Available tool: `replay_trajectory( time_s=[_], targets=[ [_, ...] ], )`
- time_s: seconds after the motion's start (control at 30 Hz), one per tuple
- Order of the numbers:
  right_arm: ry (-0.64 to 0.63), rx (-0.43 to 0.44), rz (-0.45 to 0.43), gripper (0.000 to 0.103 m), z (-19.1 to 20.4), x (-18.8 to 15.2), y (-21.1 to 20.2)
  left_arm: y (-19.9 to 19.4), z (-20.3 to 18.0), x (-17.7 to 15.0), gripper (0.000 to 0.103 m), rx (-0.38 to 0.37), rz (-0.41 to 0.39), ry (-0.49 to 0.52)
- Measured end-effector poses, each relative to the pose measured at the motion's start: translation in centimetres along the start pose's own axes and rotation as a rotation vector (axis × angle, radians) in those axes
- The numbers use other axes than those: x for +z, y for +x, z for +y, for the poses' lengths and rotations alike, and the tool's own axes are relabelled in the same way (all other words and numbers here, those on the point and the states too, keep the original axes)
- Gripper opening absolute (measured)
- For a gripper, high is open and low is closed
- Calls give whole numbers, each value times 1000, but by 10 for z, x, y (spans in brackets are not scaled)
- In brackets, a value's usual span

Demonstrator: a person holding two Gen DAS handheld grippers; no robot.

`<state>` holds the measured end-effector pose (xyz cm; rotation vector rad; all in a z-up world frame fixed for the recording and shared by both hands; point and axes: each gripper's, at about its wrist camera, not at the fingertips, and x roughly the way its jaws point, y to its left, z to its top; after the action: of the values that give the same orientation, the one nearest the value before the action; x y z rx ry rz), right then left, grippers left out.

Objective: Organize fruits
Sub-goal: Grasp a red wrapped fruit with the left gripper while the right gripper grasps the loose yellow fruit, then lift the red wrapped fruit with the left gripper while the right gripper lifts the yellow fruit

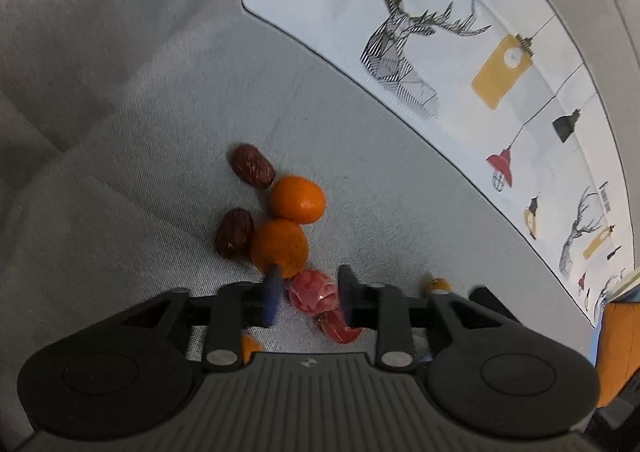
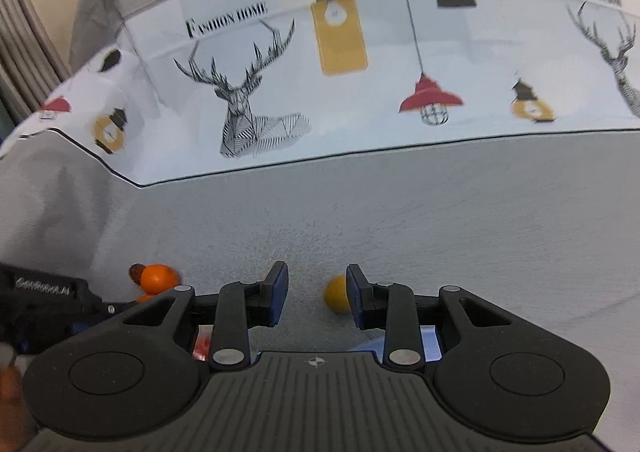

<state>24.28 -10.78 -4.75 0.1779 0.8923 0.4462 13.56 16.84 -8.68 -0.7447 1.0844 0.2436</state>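
In the left wrist view my left gripper points down at the grey cloth. Its jaws stand apart around a red wrapped fruit, and a small gap shows at the left pad. A second red piece lies just behind it. Just ahead sit two oranges and two dark red dates, close together. My right gripper is open over the cloth, with a small yellow fruit against its right finger. The left gripper's black body shows at the left, beside an orange.
The grey tablecloth has a white band printed with deer and lamps along its far side. An orange object stands at the right edge of the left wrist view. A pale blue surface shows under my right gripper.
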Motion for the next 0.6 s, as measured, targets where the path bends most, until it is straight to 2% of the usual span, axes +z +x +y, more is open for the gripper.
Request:
replay_trajectory(
  time_s=[0.07, 0.13, 0.4, 0.47, 0.53, 0.6],
  targets=[
    [1, -21, 14, 41, 2, 4, 13, 5, -3, -2, 44, 9, 11, 0],
    [-2, -56, 38, 55, 2, 6, 25, 9, -7, -4, 45, 22, 17, 14],
    [-27, -114, 123, 54, 0, 6, 58, 21, -20, -7, 45, 62, 35, 41],
    [-24, -122, 138, 47, -1, 5, 62, 24, -22, -8, 42, 74, 37, 51],
    [-27, -126, 147, 32, -2, 4, 64, 26, -25, -9, 37, 84, 38, 62],
    [-46, -127, 148, 27, -1, 3, 64, 26, -26, -9, 35, 86, 34, 69]
  ],
)
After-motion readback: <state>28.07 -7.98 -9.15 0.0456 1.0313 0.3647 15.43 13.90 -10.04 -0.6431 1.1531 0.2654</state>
